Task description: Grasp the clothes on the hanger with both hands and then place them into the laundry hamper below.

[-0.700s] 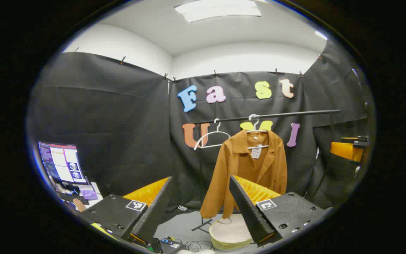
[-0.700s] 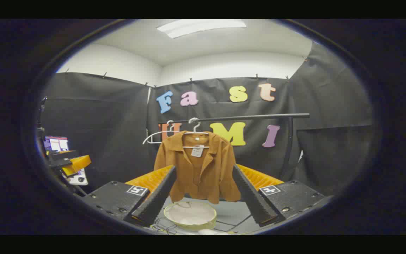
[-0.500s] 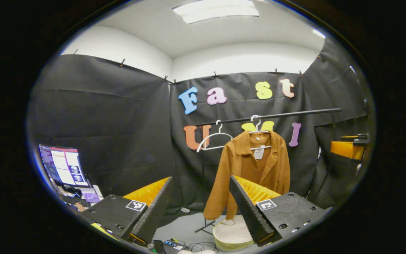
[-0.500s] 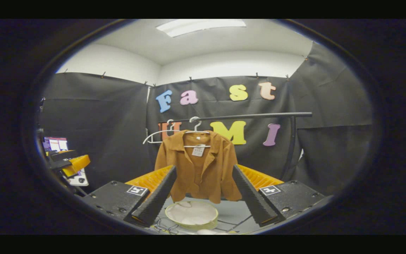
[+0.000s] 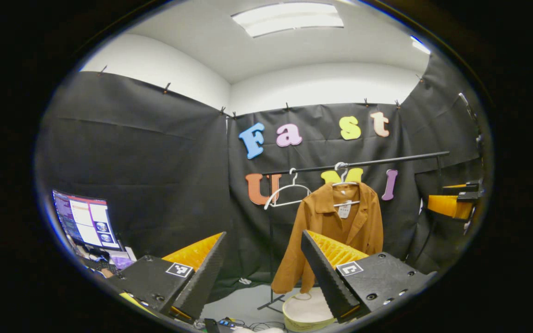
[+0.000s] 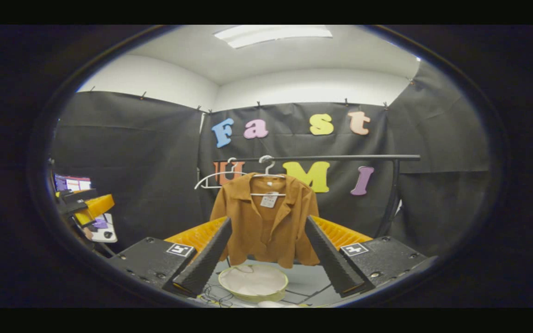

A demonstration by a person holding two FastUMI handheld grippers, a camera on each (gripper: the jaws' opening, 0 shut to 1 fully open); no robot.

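Closing in is the step in hand as I read it: both grippers are well short of the brown shirt (image 6: 266, 217), and nothing has been grasped. In the right gripper view the right gripper (image 6: 266, 259) sits bottom centre with its fingers spread wide apart and empty, the shirt framed squarely between them but well beyond. In the left gripper view the left gripper (image 5: 262, 273) is likewise gaping and empty at the bottom, with the shirt (image 5: 336, 231) off to the right of centre. That shirt hangs open-fronted on a white hanger (image 6: 269, 175) from a dark rail (image 6: 340, 157), collar spread, a small tag at the neck, the cloth draping loose. An empty hanger (image 5: 289, 194) hangs just to its left. On the floor directly beneath sits the round laundry hamper (image 6: 253, 283), its mouth open. Next, I'd judge, each gripper must travel forward and rise to a shoulder, one either side, before pinching; the left one looks to need a swing toward the right of its frame to line up.
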